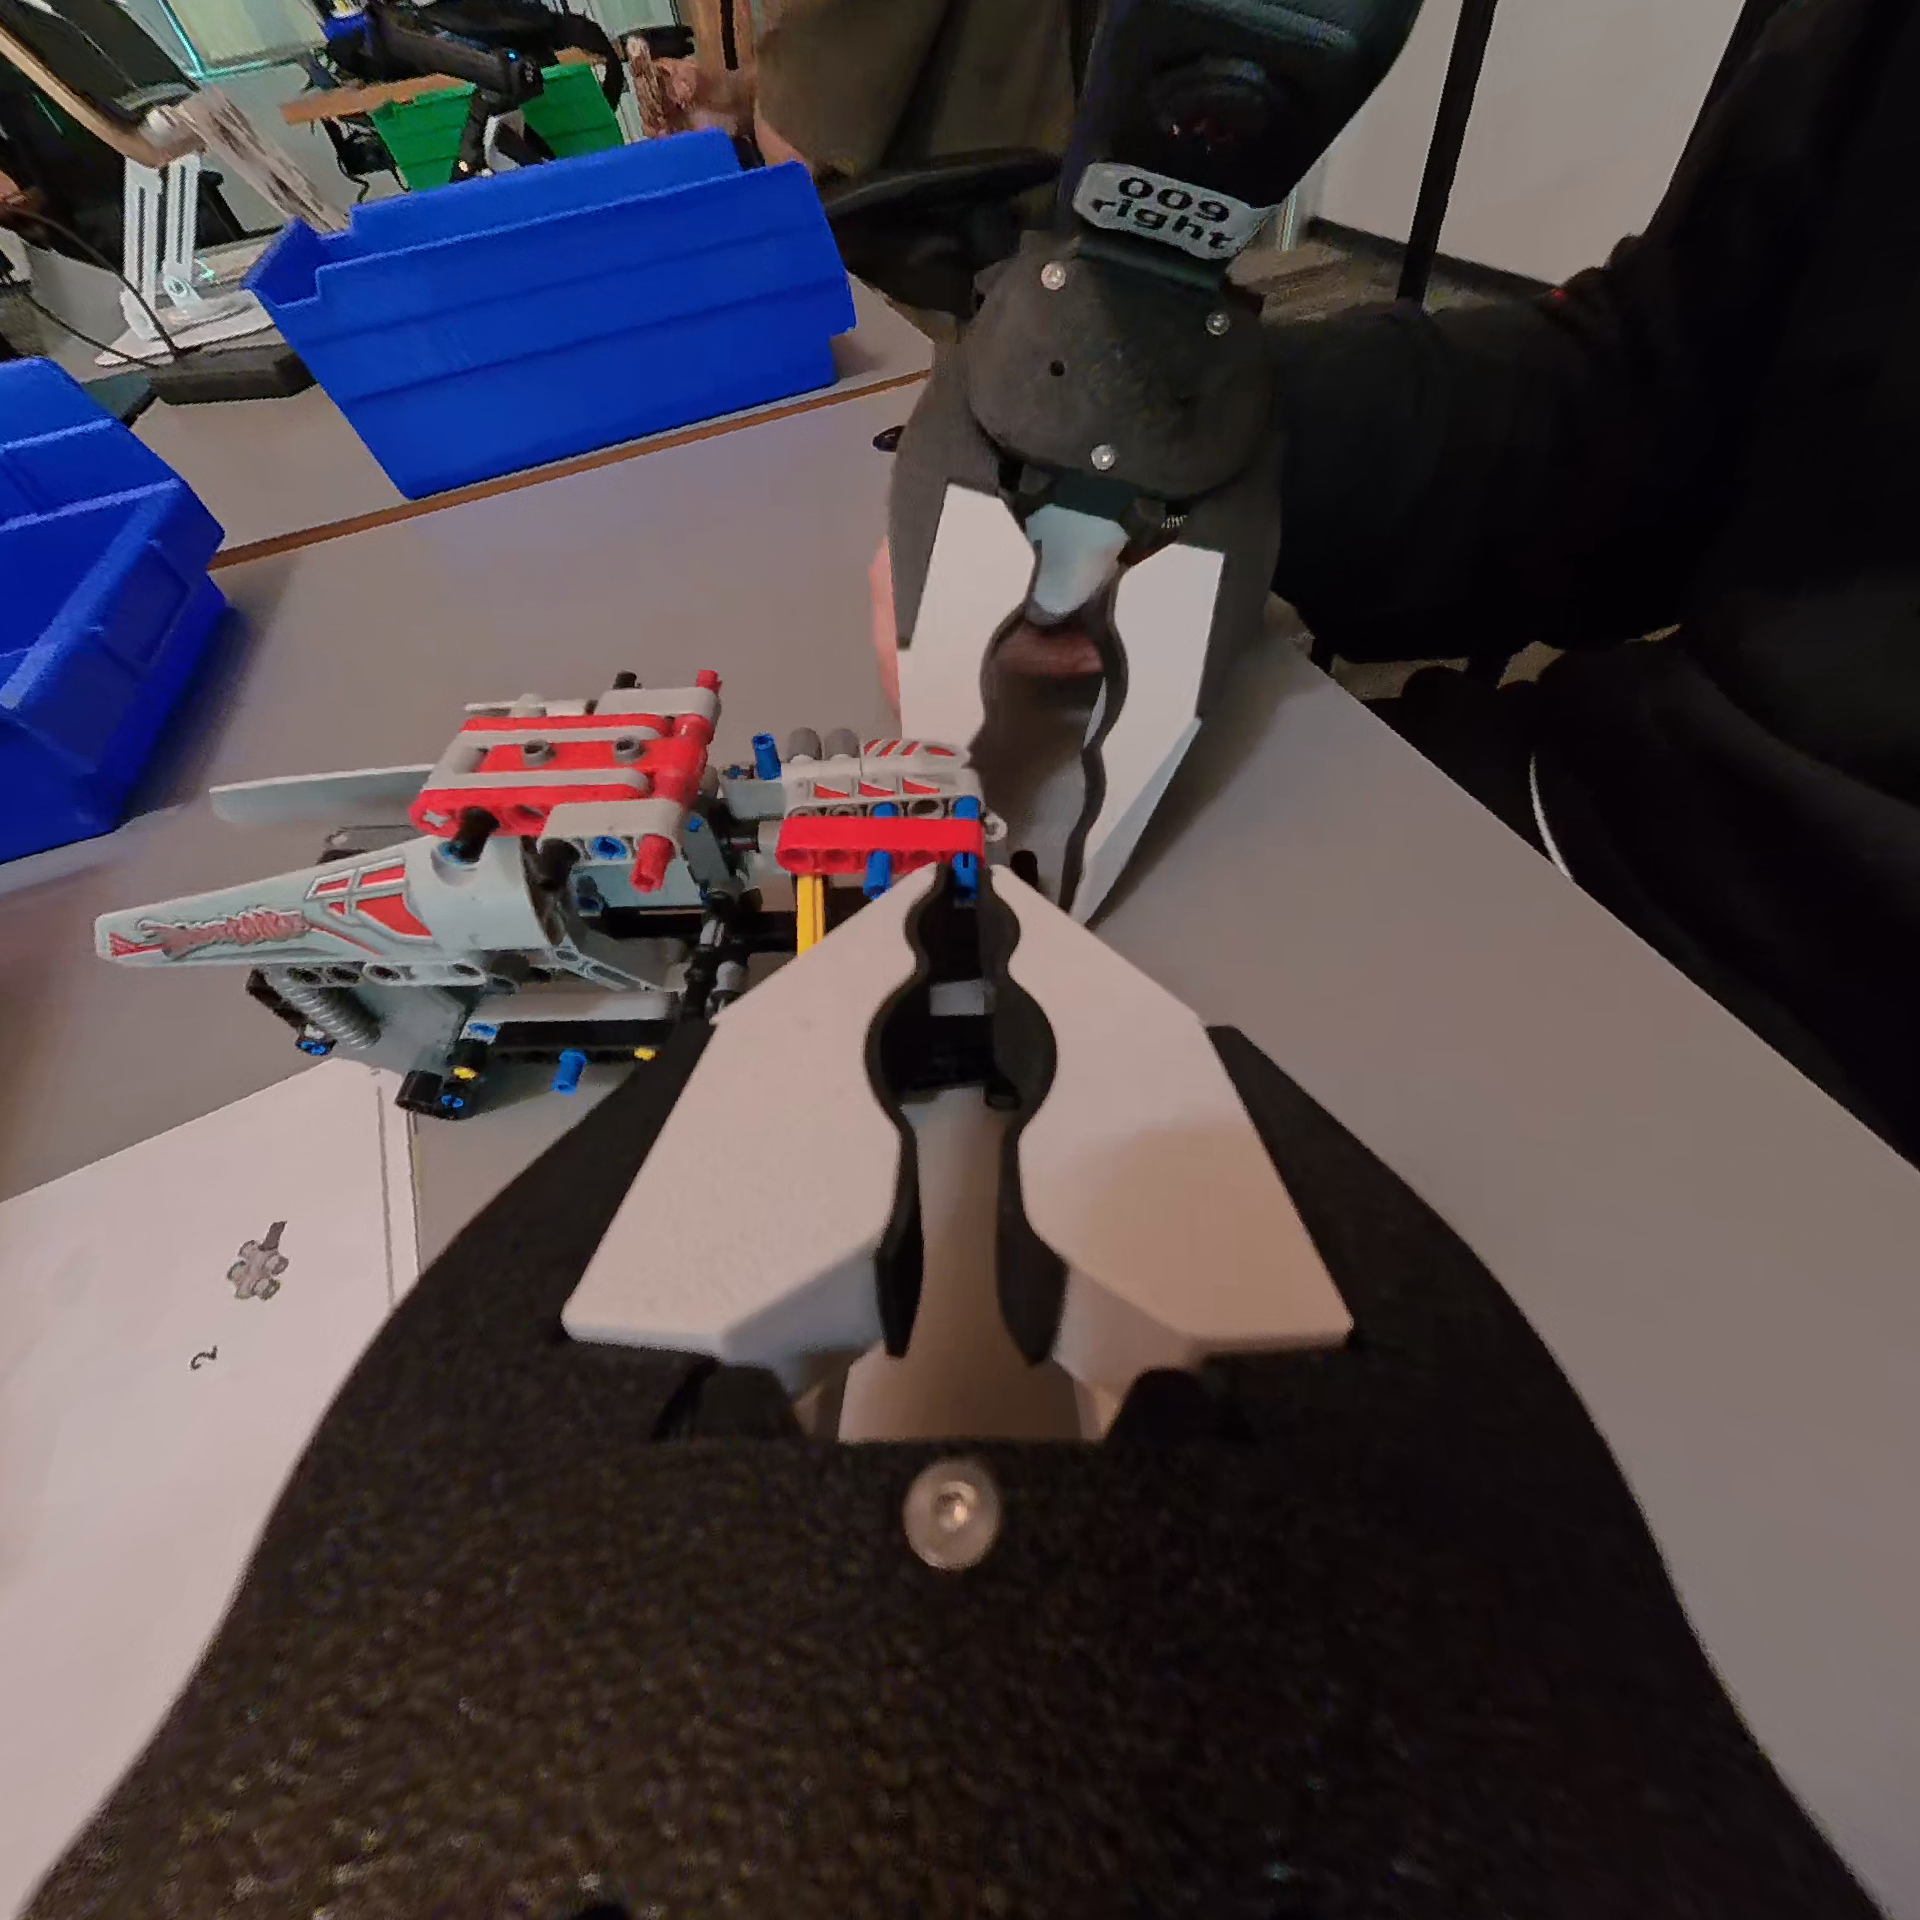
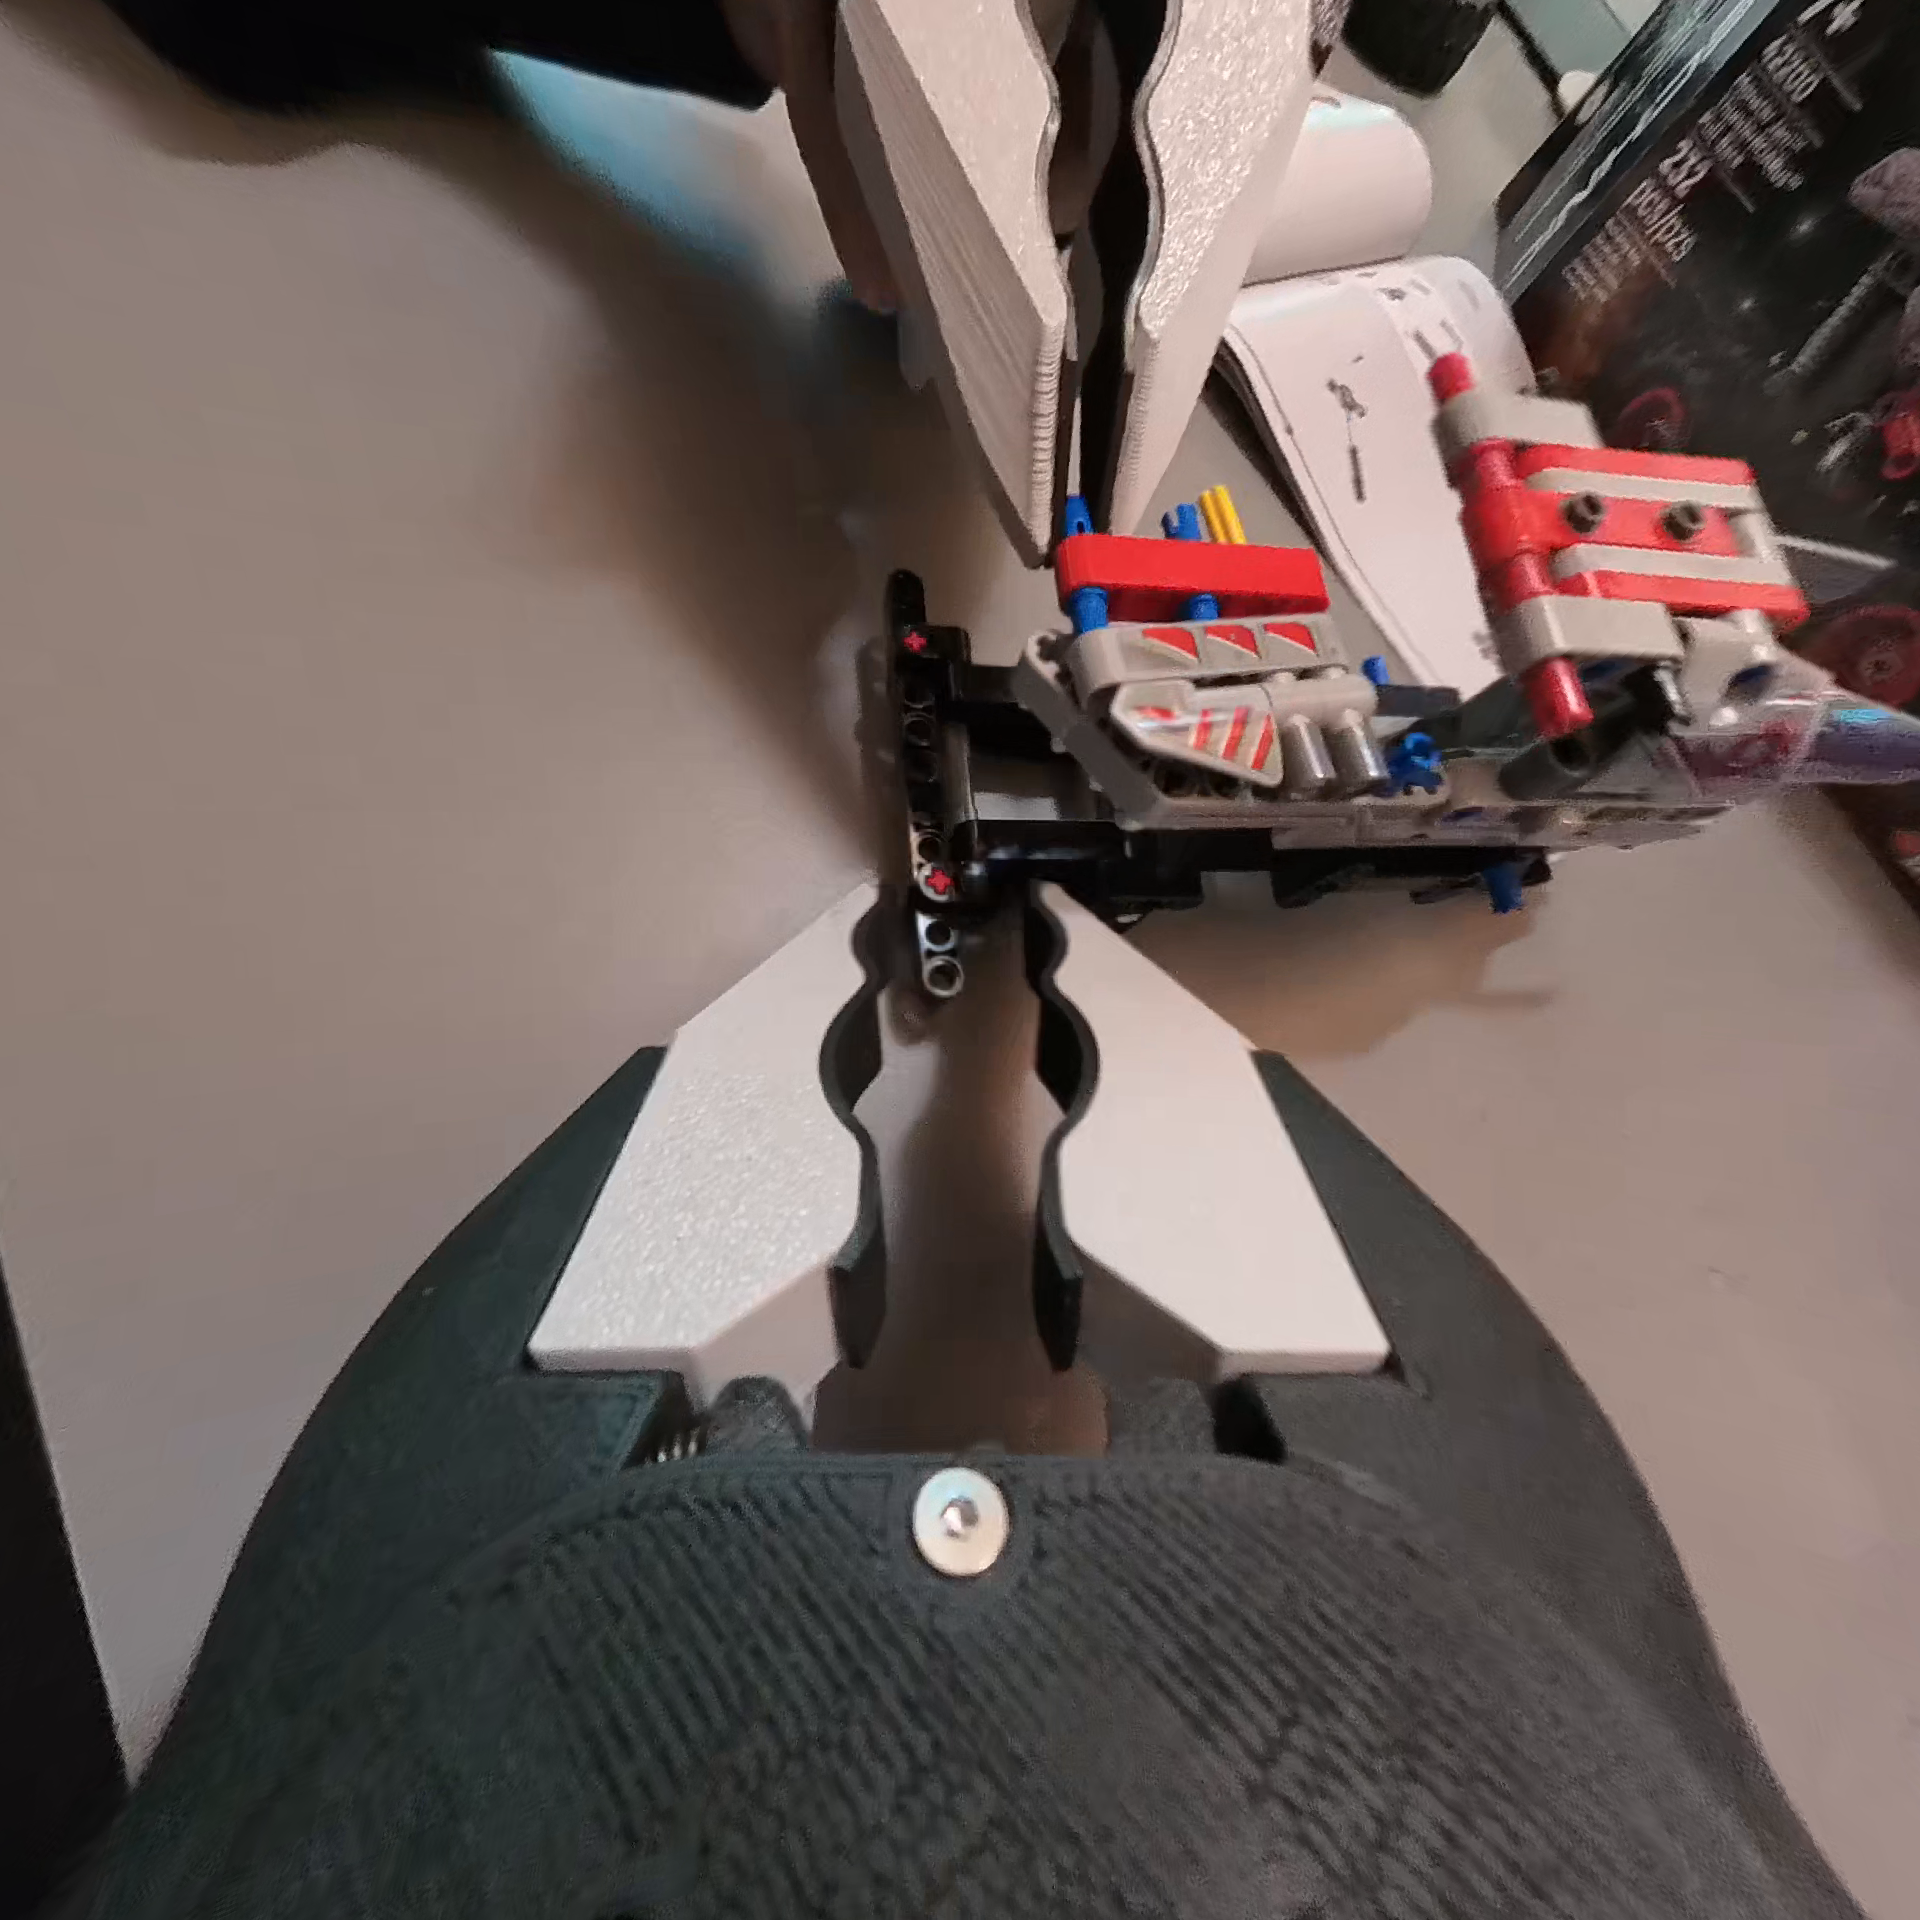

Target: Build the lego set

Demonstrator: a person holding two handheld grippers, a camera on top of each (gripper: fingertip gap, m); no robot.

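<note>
Red, grey and black beams make up the partly built lego model [image 1: 540,894], which lies on the grey table [image 1: 1455,1039] between your two grippers, its pointed grey nose panel [image 1: 281,914] aimed away from them. At the rear end a short red beam [image 1: 881,840] sits on blue pins [image 1: 878,871] but appears not fully seated, with a gap visible beneath it in the right wrist view. Your left gripper [image 1: 961,883] has its tips narrowed onto one blue pin [image 2: 1076,516] at that beam; whether the pin is truly clamped cannot be told from either view. Your right gripper [image 2: 961,940] is closed around the end of the black cross beam [image 2: 928,810] at the tail of the model, bracing the frame. The step in hand appears to be seating the pin and the red beam at the rear. The next move calls for steady counter-pressure from the right gripper while the left presses straight along the pin axis; any tilt could jam the pin or lever the red beam off. Farther out lie the open instruction booklet [image 2: 1382,416], the dark set box [image 2: 1714,239] and two blue bins [image 1: 561,312].
</note>
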